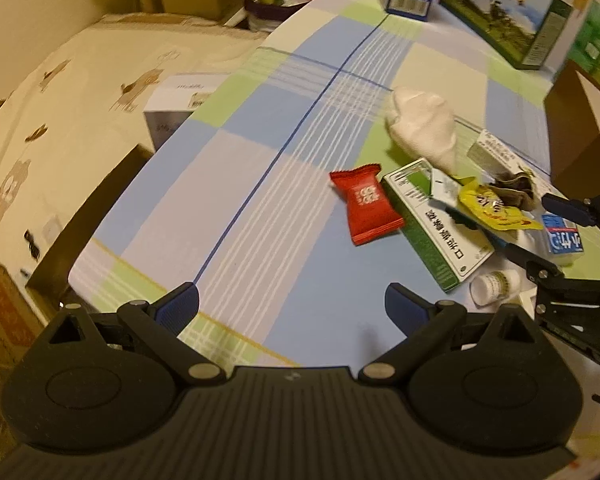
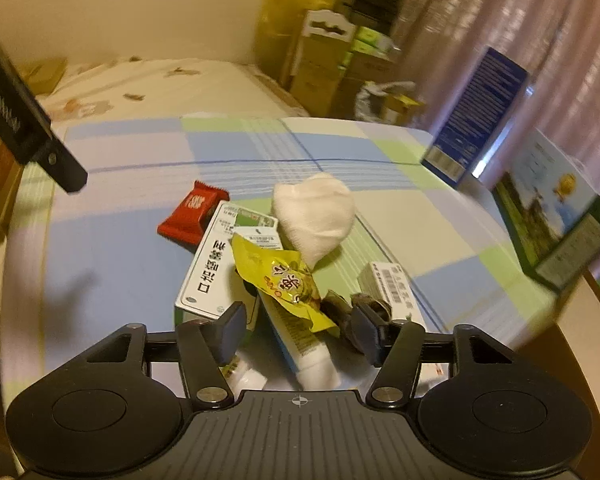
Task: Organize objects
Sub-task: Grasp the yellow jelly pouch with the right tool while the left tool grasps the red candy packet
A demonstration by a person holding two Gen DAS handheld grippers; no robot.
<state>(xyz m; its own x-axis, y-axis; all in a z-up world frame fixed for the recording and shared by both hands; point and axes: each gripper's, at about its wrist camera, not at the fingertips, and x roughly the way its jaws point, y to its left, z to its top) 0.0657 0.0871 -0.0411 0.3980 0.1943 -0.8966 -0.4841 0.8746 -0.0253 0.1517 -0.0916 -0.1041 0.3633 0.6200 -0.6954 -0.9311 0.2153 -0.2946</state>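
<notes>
A pile of small items lies on the checked tablecloth [image 1: 260, 184]: a red candy wrapper [image 1: 366, 208], a green-and-white carton [image 1: 432, 232], a crumpled white tissue [image 1: 420, 128], a yellow packet [image 1: 488, 204] and a small white bottle [image 1: 494, 286]. My left gripper [image 1: 292, 304] is open over bare cloth, left of the pile. My right gripper [image 2: 298, 328] is open low over the pile. A white tube [image 2: 312, 356] and the yellow packet [image 2: 288, 280] lie between its fingers, and the carton [image 2: 216, 264] is by the left finger. The right gripper [image 1: 548, 232] also shows in the left wrist view.
A blue box [image 2: 476, 120] and a landscape-printed box [image 2: 556, 216] stand at the table's far side. A brown cardboard box [image 1: 588, 128] sits right of the pile. A bed [image 1: 80, 92] lies beyond the table's left edge, and stacked cartons [image 2: 324, 64] fill the corner.
</notes>
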